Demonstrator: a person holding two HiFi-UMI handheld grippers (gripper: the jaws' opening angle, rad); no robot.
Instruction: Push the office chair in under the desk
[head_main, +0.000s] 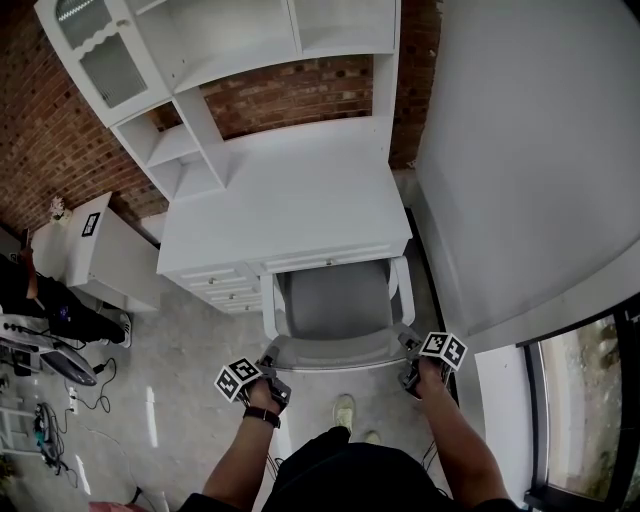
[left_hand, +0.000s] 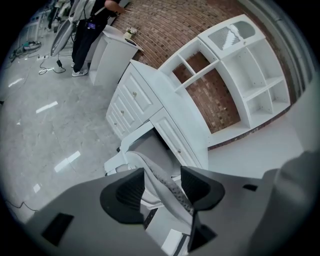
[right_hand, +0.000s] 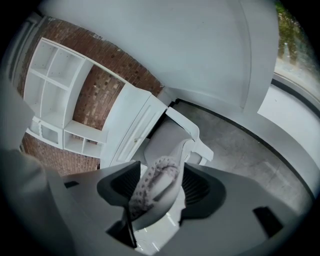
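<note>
The office chair (head_main: 330, 300), grey seat on a white frame, stands with its seat partly under the white desk (head_main: 290, 200). The top edge of its backrest (head_main: 335, 352) is nearest me. My left gripper (head_main: 272, 362) is at the left end of that edge and my right gripper (head_main: 408, 352) at the right end. In the left gripper view the mesh backrest edge (left_hand: 166, 185) runs between the spread jaws of the left gripper (left_hand: 162, 189), with a gap on one side. In the right gripper view the backrest edge (right_hand: 156, 181) lies between the right gripper's (right_hand: 160, 189) jaws, which are also open.
A white hutch with shelves (head_main: 190, 150) rises from the desk against a brick wall (head_main: 290, 95). Drawers (head_main: 225, 285) sit left of the chair. A white wall (head_main: 520, 160) closes the right side. At the left stand a small white cabinet (head_main: 100, 250), a person (head_main: 60, 310) and floor cables (head_main: 80, 400).
</note>
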